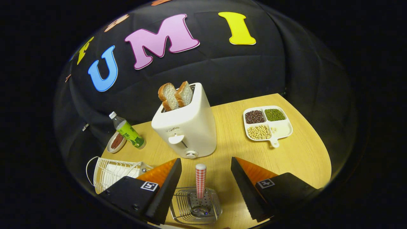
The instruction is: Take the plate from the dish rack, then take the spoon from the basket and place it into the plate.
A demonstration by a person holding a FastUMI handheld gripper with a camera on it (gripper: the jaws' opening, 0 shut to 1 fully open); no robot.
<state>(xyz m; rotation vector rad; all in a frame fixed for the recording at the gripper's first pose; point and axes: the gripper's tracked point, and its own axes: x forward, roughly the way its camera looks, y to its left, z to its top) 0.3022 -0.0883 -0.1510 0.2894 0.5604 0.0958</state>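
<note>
Spoon [200, 180], red-checked handle: stands upright in the wire basket [196, 206], directly between my fingers, handle top level with their tips; long axis vertical.
My gripper [206, 171]: spread wide, grasping nothing, both fingers clear of the handle on either side, looking down over the basket.
Dish rack [111, 173]: left of my left finger.
Toaster [184, 127]: just beyond the spoon.
Plate: cannot place it.

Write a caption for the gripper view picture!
Open hand-held gripper hovers over the checkered spoon standing in the wire basket.
</note>
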